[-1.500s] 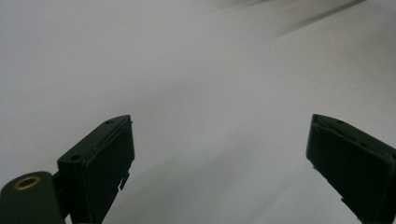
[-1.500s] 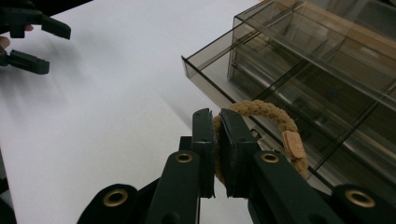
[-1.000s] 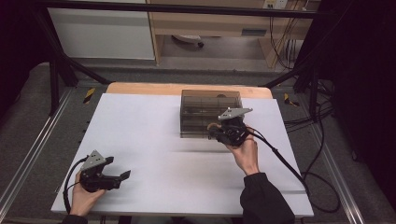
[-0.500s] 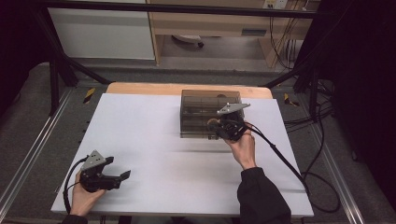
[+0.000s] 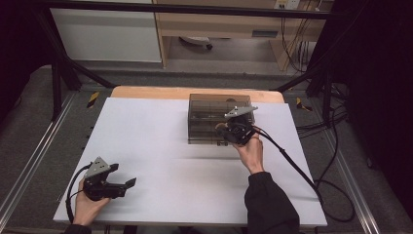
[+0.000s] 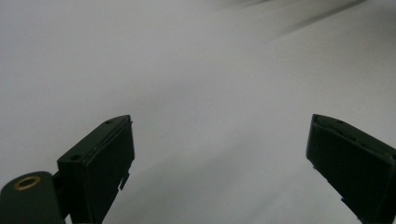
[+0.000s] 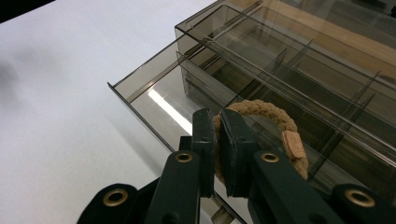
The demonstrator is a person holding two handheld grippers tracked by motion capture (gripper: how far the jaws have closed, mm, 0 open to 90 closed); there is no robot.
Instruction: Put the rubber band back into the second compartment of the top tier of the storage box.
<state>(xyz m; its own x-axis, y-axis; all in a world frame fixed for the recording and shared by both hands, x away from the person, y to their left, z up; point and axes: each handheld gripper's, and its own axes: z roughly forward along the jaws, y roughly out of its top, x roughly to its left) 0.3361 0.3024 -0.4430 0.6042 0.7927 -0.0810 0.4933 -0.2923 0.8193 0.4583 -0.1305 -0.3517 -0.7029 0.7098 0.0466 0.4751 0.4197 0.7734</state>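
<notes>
I am working with two grippers, one tan braided rope ring with a small flat tag, and one smoky clear plastic drawer organiser, all over one white table (image 5: 160,146).

My right gripper (image 7: 215,140) is clamping its two black fingers (image 7: 204,144) together on the tan braided rope ring (image 7: 266,112). The ring is standing on edge between the pads, its loop rising beyond the fingertips and curving off to one side, with its flat tag (image 7: 293,143) just beside the outer finger. Its plane is running along the line of my fingers, so the loop is pointing ahead toward the smoky clear plastic drawer organiser (image 7: 299,84). One shallow drawer (image 7: 154,88) of that organiser is standing pulled out just under and ahead of my fingertips; the ring is hanging above its near edge.

My left gripper (image 5: 127,183) is resting low at the near left of the table, well apart from the organiser, its fingers (image 6: 100,158) spread wide with bare white table between them.

The right gripper view is showing the divider walls and the ring's braid; in the high view the ring (image 5: 220,126) is a small tan speck beside the organiser's front.
</notes>
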